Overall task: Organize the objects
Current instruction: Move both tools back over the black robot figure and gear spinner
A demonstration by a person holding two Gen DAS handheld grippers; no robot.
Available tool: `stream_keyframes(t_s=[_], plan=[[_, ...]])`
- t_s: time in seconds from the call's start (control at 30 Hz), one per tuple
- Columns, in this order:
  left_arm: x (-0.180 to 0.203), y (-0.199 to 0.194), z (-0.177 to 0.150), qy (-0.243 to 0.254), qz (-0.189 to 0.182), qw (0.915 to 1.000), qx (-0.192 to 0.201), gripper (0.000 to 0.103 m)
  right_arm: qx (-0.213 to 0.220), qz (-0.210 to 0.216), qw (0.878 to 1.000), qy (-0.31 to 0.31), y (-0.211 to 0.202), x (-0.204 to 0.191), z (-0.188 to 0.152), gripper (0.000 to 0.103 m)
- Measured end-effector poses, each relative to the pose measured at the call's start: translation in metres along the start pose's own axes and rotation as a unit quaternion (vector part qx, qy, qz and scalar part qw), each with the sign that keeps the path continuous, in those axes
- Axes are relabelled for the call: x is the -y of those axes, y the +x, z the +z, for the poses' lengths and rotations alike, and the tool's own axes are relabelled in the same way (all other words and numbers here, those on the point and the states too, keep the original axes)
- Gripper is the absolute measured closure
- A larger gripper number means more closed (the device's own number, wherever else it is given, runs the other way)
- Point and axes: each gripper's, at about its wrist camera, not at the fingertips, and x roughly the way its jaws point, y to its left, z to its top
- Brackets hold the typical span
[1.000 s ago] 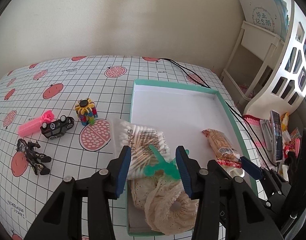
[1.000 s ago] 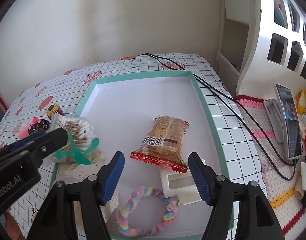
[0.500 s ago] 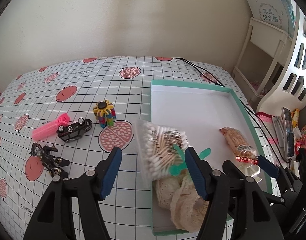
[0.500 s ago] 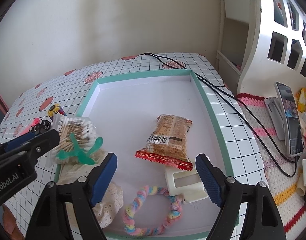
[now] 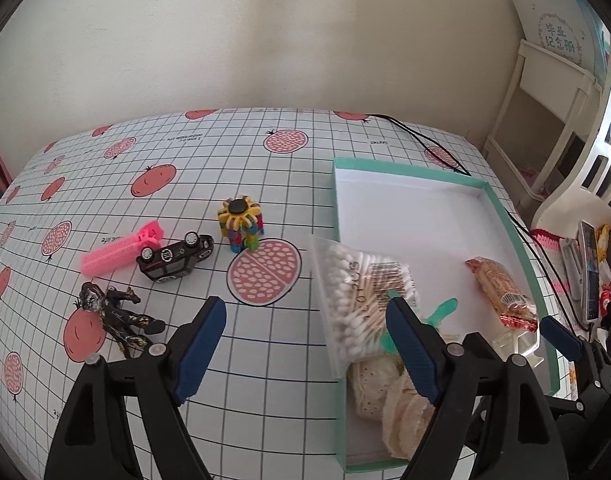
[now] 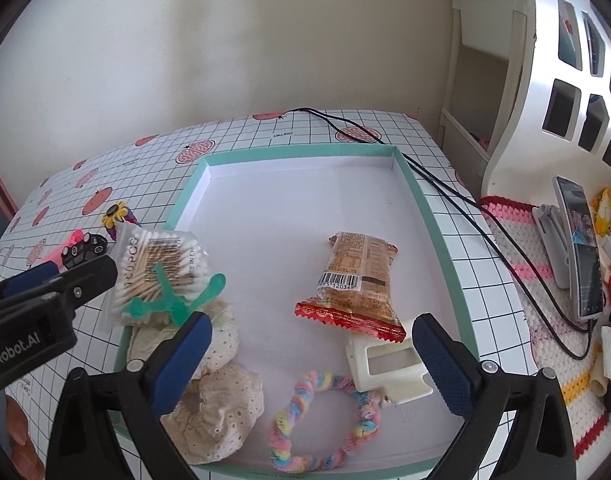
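A teal-rimmed white tray [image 5: 417, 168] [image 6: 301, 151] holds a snack packet [image 6: 355, 284] [image 5: 499, 290], a cream lace cloth [image 6: 217, 404], a pastel braided ring [image 6: 317, 424], a cream plastic piece [image 6: 385, 368] and a green propeller toy [image 6: 173, 300]. A bag of cotton swabs [image 5: 357, 292] [image 6: 157, 272] lies over the tray's left rim. On the table to the left lie a black toy car [image 5: 173, 258], a pink clip [image 5: 117, 250], a colourful block figure [image 5: 241, 222] and a dark figurine [image 5: 113, 316]. My left gripper [image 5: 305, 344] is open above the table beside the bag. My right gripper [image 6: 311, 360] is open over the tray's near part.
A black cable [image 6: 437, 184] runs along the tray's right side. A white shelf unit [image 6: 545, 80] stands at the right, with a phone on a stand [image 6: 581, 248] and a crocheted mat [image 6: 545, 320] below it. A plain wall backs the table.
My left gripper has drawn back and shifted left, off the cotton swab bag, and its jaws have widened. My right gripper has pulled back slightly and opened wider.
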Motion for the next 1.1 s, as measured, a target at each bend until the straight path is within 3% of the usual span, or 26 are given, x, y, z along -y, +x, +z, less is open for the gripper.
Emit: stream_keyframes(t_s=[0.3, 0.5, 0.8, 0.93, 1.1], plan=[[-0.037, 0.005, 0.007, -0.047, 0.005, 0.9988, -0.011, 0.019, 0.014, -0.001, 1.000, -0.007, -0.006, -0.011, 0.006, 0.001], [-0.078, 0.009, 0.009, -0.073, 0.032, 0.9967, -0.015, 0.019, 0.027, 0.008, 0.999, -0.021, -0.013, -0.033, 0.014, 0.001], [-0.167, 0.008, -0.001, -0.174, 0.085, 0.9808, -0.025, 0.019, 0.035, 0.031, 0.996, -0.074, -0.020, -0.090, 0.014, 0.001], [-0.196, 0.008, -0.007, -0.192, 0.105, 0.9753, -0.027, 0.019, 0.042, 0.053, 0.994, -0.084, -0.026, -0.118, 0.016, 0.001], [-0.214, 0.012, -0.011, -0.204, 0.103, 0.9729, -0.037, 0.019, 0.038, 0.076, 0.993, -0.083, -0.025, -0.144, 0.017, 0.001]])
